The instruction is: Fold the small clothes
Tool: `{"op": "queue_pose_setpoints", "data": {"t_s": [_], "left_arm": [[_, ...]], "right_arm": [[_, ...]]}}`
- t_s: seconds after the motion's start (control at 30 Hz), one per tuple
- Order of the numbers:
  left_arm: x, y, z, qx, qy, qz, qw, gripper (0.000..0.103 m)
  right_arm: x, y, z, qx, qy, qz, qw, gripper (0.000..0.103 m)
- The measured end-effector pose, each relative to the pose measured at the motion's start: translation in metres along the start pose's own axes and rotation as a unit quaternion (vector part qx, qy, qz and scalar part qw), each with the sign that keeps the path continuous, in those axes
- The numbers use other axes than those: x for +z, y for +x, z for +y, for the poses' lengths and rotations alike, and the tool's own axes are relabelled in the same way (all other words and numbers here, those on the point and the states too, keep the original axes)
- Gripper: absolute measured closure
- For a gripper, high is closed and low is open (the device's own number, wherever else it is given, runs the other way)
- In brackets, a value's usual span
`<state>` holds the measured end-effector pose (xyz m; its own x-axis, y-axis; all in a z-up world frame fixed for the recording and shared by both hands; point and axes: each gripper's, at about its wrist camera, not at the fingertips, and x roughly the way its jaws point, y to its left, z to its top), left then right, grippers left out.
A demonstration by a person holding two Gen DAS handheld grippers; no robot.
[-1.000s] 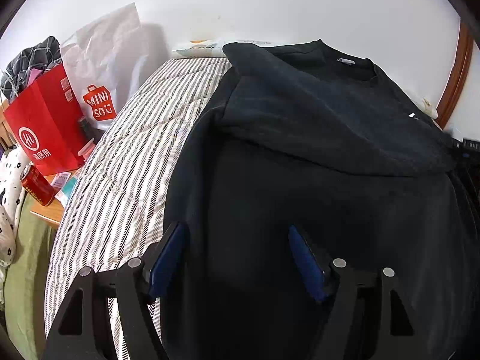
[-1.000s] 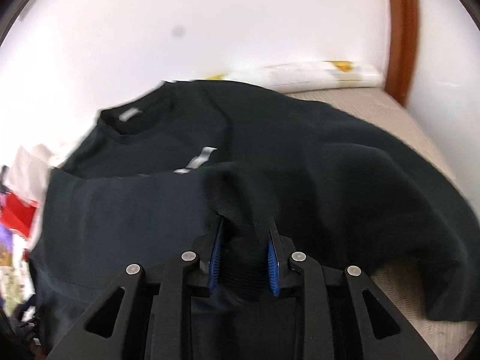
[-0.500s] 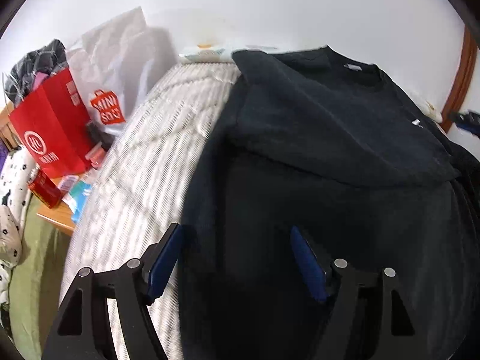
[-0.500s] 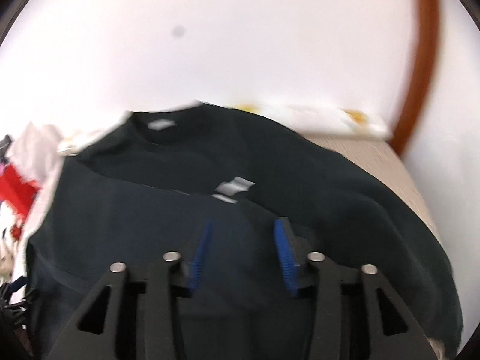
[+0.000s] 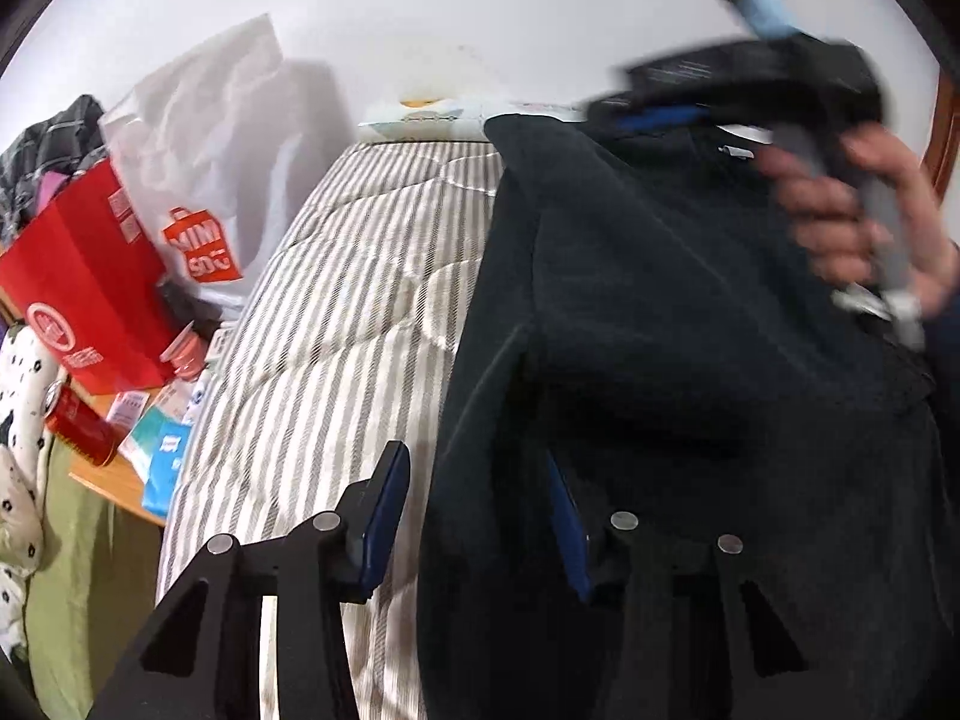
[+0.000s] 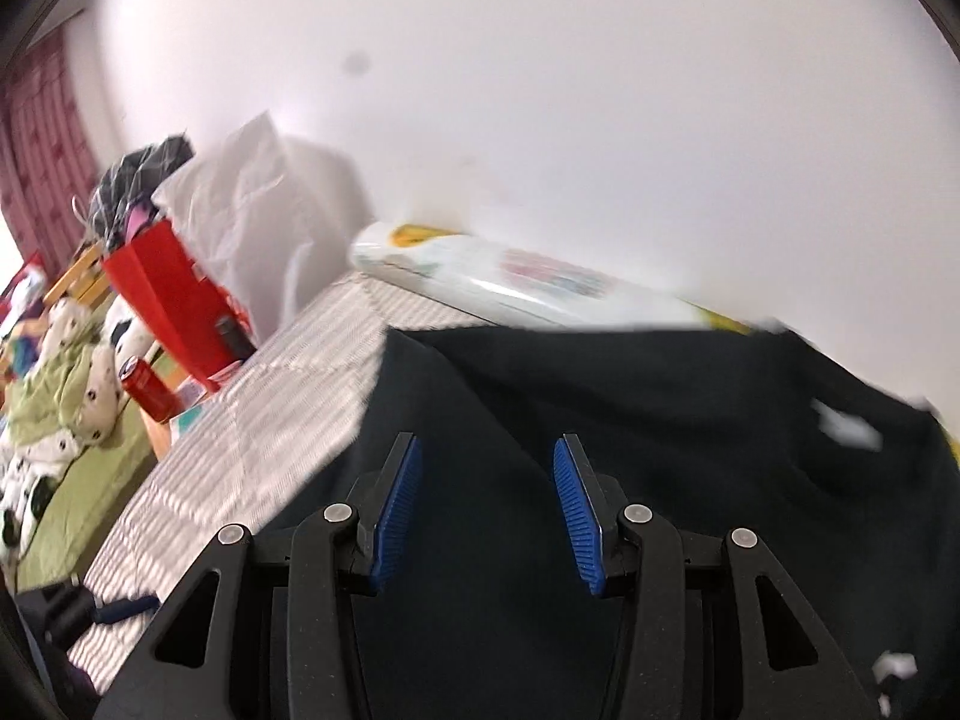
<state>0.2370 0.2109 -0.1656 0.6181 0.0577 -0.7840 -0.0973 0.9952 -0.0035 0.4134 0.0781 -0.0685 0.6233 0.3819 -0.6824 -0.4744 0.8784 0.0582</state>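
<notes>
Right hand-held gripper [image 6: 486, 504] released sweatshirt [image 6: 660, 420]; collar far.

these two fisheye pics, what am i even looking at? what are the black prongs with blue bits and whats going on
Each picture comes from a camera mounted on a hand-held gripper, looking forward along its two black fingers with blue pads. One shows the left gripper, the other the right gripper. No robot: a person carries one in each hand, and the left view catches the person's right hand around the other tool. Both grippers are open and hold nothing. Below them a black sweatshirt lies on a striped mattress, partly folded. Beside the bed sit a red paper bag, a white shopping bag and a red drink can.
</notes>
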Motion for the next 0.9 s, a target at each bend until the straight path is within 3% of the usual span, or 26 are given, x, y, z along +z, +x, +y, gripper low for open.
{"op": "queue_pose_setpoints", "data": {"t_s": [0.07, 0.13, 0.17, 0.2, 0.23, 0.4, 0.57, 0.77, 0.9], "left_arm": [[0.005, 0.005, -0.003, 0.003, 0.011, -0.008, 0.9999, 0.062], [0.011, 0.011, -0.005, 0.002, 0.016, -0.011, 0.9998, 0.069], [0.013, 0.013, -0.005, -0.003, 0.016, -0.012, 0.9998, 0.074], [0.015, 0.014, -0.003, -0.008, 0.011, -0.014, 0.9998, 0.085], [0.017, 0.013, -0.001, -0.014, 0.005, -0.015, 0.9998, 0.091], [0.019, 0.010, 0.026, -0.047, -0.055, -0.015, 0.9973, 0.096], [0.017, 0.018, 0.032, -0.044, -0.065, -0.001, 0.9969, 0.095], [0.015, 0.015, 0.026, -0.031, -0.049, -0.002, 0.9983, 0.090], [0.012, 0.003, 0.027, -0.043, -0.063, -0.012, 0.9970, 0.071]], "right_arm": [[0.016, 0.028, 0.007, 0.025, -0.005, 0.004, 1.000, 0.057], [0.027, 0.052, 0.011, 0.044, 0.002, 0.017, 0.999, 0.059], [0.031, 0.068, 0.011, 0.057, 0.007, 0.034, 0.998, 0.065], [0.033, 0.079, 0.012, 0.066, 0.010, 0.045, 0.997, 0.090], [0.034, 0.089, 0.012, 0.076, 0.010, 0.054, 0.996, 0.092], [0.043, 0.095, 0.008, 0.097, 0.029, 0.014, 0.995, 0.093], [0.047, 0.132, 0.018, 0.084, 0.037, 0.041, 0.995, 0.093], [0.043, 0.101, 0.016, 0.060, 0.024, 0.019, 0.998, 0.076], [0.023, 0.044, -0.011, 0.013, 0.027, 0.001, 1.000, 0.067]]}}
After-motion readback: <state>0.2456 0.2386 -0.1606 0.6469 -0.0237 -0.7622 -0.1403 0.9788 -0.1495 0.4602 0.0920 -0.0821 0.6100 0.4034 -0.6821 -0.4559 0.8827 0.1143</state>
